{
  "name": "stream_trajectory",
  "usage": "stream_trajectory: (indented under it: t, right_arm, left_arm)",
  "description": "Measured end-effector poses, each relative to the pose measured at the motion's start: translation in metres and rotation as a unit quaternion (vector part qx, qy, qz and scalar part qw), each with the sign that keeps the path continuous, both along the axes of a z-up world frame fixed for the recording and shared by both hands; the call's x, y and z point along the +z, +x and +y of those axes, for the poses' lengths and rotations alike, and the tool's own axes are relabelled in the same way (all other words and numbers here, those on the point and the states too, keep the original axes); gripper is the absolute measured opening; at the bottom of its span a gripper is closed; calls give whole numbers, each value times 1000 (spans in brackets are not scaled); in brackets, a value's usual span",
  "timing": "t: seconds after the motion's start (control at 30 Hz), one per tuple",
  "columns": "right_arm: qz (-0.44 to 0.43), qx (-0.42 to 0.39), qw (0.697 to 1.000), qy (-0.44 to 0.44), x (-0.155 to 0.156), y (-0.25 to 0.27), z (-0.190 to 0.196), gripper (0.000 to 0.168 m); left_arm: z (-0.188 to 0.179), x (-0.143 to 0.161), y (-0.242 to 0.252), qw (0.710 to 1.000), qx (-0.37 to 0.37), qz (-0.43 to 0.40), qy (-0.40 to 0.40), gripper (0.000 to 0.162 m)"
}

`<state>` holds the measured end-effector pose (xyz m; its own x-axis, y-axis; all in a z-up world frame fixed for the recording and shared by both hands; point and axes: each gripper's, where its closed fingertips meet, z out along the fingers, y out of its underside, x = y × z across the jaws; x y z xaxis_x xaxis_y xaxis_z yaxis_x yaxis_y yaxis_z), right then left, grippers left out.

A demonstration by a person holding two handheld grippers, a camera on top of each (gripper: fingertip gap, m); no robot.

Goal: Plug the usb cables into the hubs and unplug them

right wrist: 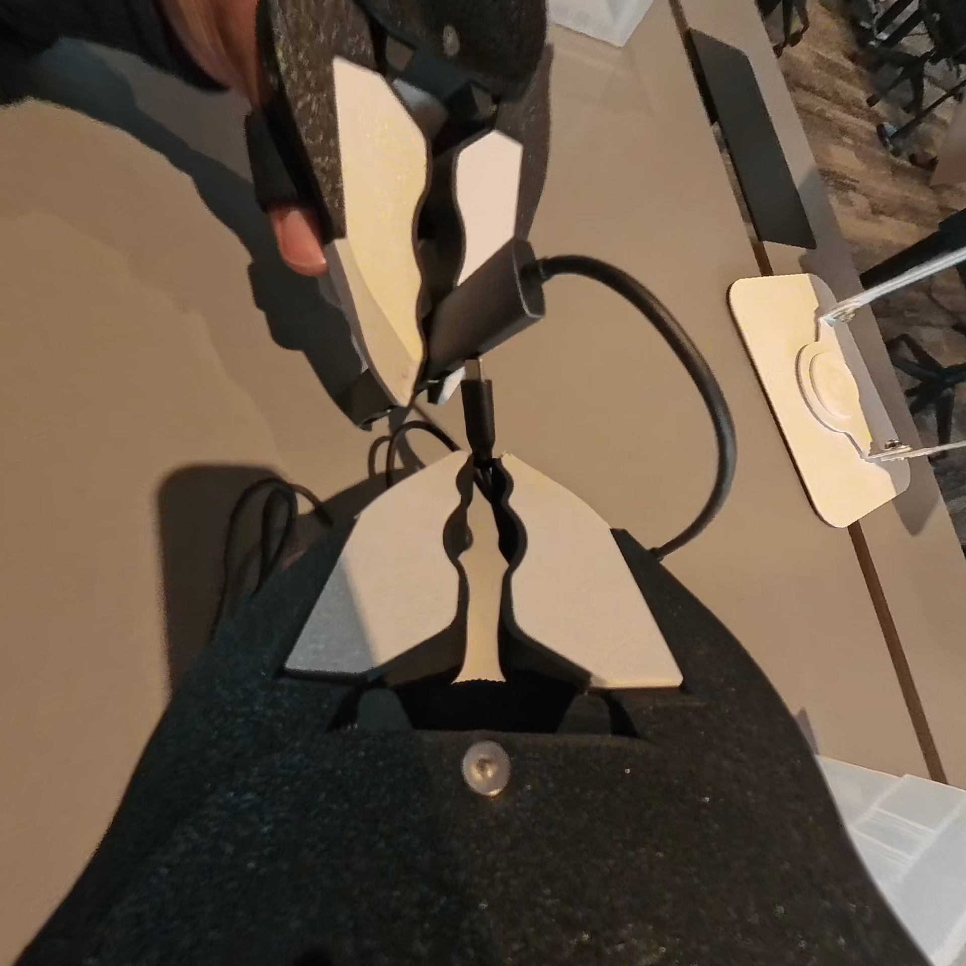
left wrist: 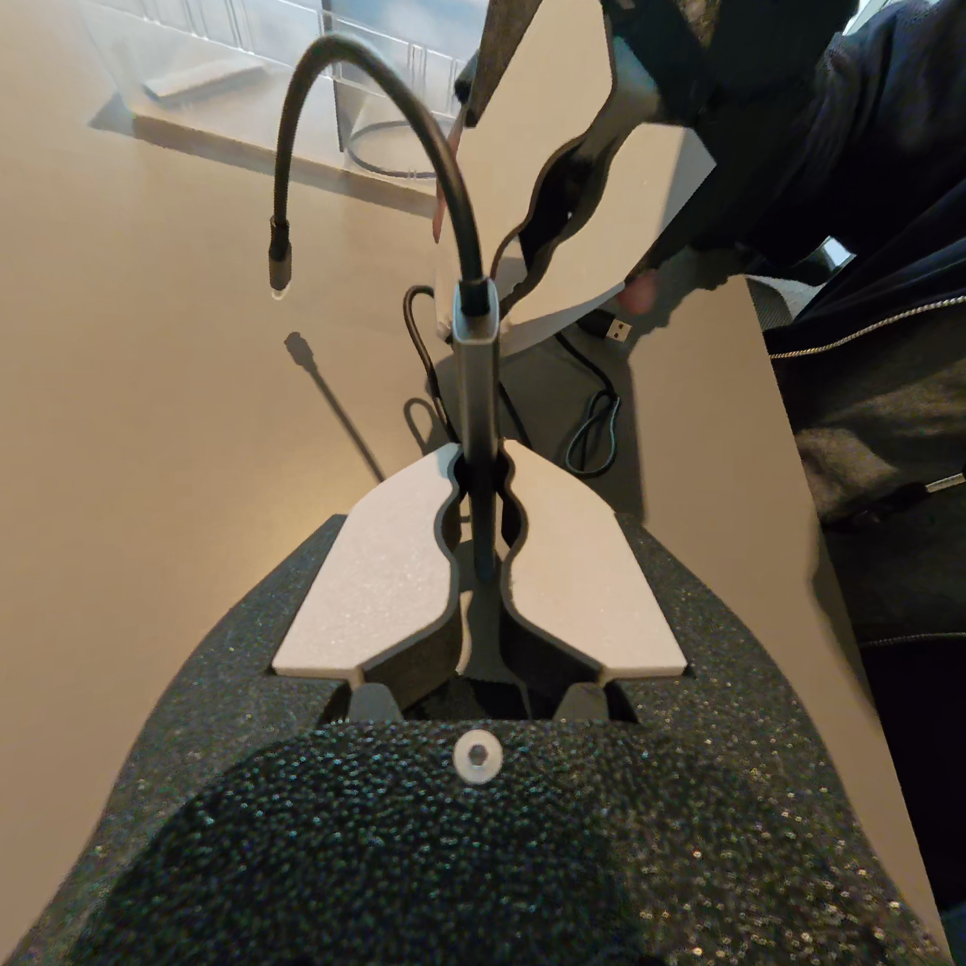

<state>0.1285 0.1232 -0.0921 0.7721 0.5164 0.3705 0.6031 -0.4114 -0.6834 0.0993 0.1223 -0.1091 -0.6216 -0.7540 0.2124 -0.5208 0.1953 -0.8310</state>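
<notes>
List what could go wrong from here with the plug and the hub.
1. The right gripper pinches the cable just behind the USB plug, not the plug body, so the plug may bend aside when pushed toward the hub.
2. The left gripper holds the hub by one end, with most of it sticking out; a push could pivot or slide it.
3. The hub's own cable arcs free and could snag.

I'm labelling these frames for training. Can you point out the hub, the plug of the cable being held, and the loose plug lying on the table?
hub [left wrist: 473, 376]: left wrist view, middle of its grey body.
held plug [right wrist: 478, 410]: right wrist view, black plug housing.
loose plug [left wrist: 618, 329]: left wrist view, its metal end.
</notes>
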Motion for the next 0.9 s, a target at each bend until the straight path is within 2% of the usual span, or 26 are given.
stream_trajectory:
  t: [0.13, 0.43, 0.63, 0.9]
  right_arm:
    - [-31, 5, 999, -15, -3, 0, -4, 6]
    - [-29, 14, 999, -23, 0, -1, -7, 6]
    - [-28, 14, 999, -18, 3, -1, -7, 6]
    - [-33, 19, 999, -32, -9, -5, -8, 6]
  left_arm:
    - [-3, 0, 0, 1000, -2, 0, 21, 10]
    - [-5, -1, -1, 998, 6, 6, 60, 10]
    - [-4, -1, -2, 999, 9, 9, 51, 10]
    - [-4, 0, 0, 1000, 3, 1, 10, 10]
